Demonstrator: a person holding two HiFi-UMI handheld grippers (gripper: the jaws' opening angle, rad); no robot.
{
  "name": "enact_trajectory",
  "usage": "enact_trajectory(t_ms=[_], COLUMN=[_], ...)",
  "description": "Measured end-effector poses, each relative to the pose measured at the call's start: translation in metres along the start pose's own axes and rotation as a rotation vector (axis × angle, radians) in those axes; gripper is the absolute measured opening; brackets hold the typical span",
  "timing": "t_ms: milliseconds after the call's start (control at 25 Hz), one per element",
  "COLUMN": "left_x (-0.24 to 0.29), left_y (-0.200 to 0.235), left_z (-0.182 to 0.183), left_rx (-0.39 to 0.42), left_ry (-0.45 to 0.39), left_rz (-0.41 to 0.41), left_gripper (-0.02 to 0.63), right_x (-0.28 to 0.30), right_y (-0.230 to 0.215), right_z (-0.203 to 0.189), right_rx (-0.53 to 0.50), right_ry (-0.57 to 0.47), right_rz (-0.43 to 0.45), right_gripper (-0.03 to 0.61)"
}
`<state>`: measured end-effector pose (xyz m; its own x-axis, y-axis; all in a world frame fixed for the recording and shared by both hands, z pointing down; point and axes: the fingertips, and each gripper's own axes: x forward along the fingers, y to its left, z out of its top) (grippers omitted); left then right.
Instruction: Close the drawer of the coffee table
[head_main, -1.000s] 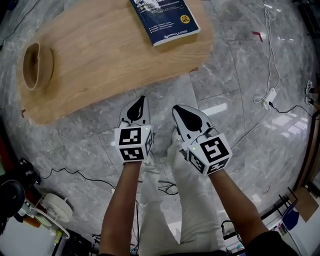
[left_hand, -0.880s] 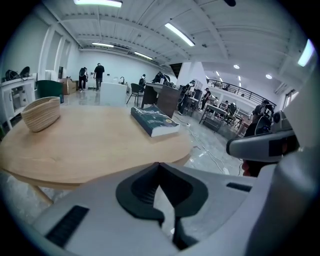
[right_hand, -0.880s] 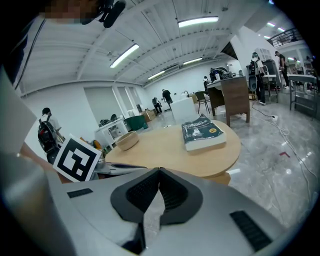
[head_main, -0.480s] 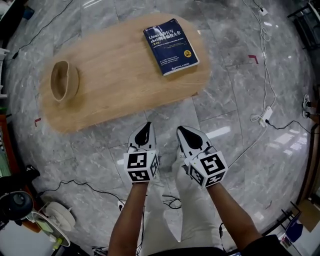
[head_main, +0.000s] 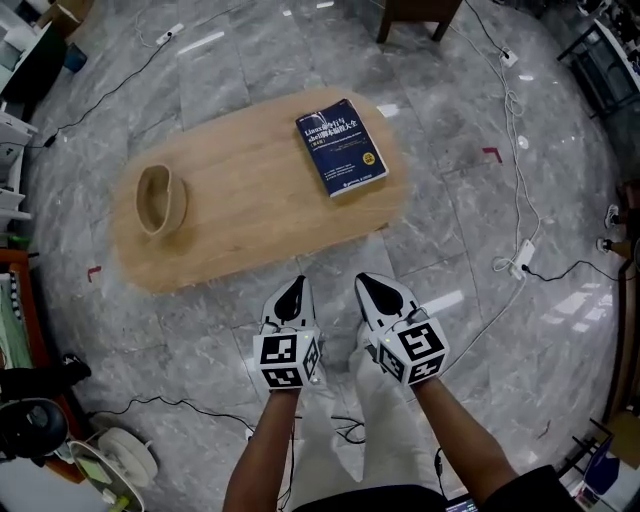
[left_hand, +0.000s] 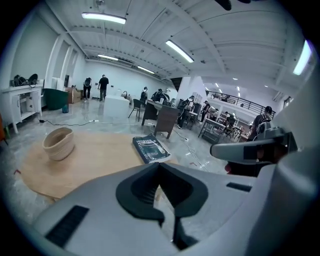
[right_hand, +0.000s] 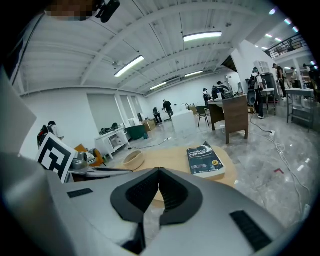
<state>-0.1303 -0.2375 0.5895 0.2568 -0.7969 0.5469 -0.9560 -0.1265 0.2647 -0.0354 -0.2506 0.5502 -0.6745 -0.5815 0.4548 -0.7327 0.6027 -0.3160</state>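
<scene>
Marble floor (head_main: 480, 230), coffee table (head_main: 250, 205) farther off than before — left tool (head_main: 294, 288), right tool (head_main: 370, 285) both closed, empty.

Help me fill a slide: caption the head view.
Shut left gripper and shut right gripper hover beside a wooden coffee table holding a book and bowl.

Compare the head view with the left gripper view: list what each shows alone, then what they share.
Head view only: the person's forearms and legs. Left gripper view only: ceiling lights, distant people, and the left gripper seen along its jaws, which are shut together. Both: the coffee table, the blue book and the bowl. Neither shows a drawer.
</scene>
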Motion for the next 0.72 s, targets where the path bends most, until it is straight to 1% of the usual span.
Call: enact_trajectory(t_ms=[200,400,560,640,720], left_x=[-0.029,-0.06,-0.084,-0.094,-0.107], left_y=[-0.01,-0.021,-0.037,-0.046,-0.056], left_z=[0.034,0.064,0.088,0.094,0.094], left_rx=[0.05,0.075,0.141,0.186,0.202], left_ry=[-0.043,-0.088,-0.127,-0.145,-0.155], left_rz=[-0.021,-0.025,-0.043,-0.055,-0.07], left_gripper=[-0.002,-0.002,-0.002,-0.002,-0.002], right_x=[-0.019,-0.039,-0.056,-0.063,-0.072], right_y=[0.017,0.037,0.049,0.055,0.062], right_z=[0.031,0.058,0.074,0.08,0.083], right_rx=[-0.03,-0.054,-0.067,-0.079,-0.092], right_ry=[-0.031,-0.059,-0.087,-0.108,-0.125], right_rz=[-0.003,0.002,-0.003,-0.003,-0.001], right_gripper=[0.018,0.018,0.018,0.018,0.018])
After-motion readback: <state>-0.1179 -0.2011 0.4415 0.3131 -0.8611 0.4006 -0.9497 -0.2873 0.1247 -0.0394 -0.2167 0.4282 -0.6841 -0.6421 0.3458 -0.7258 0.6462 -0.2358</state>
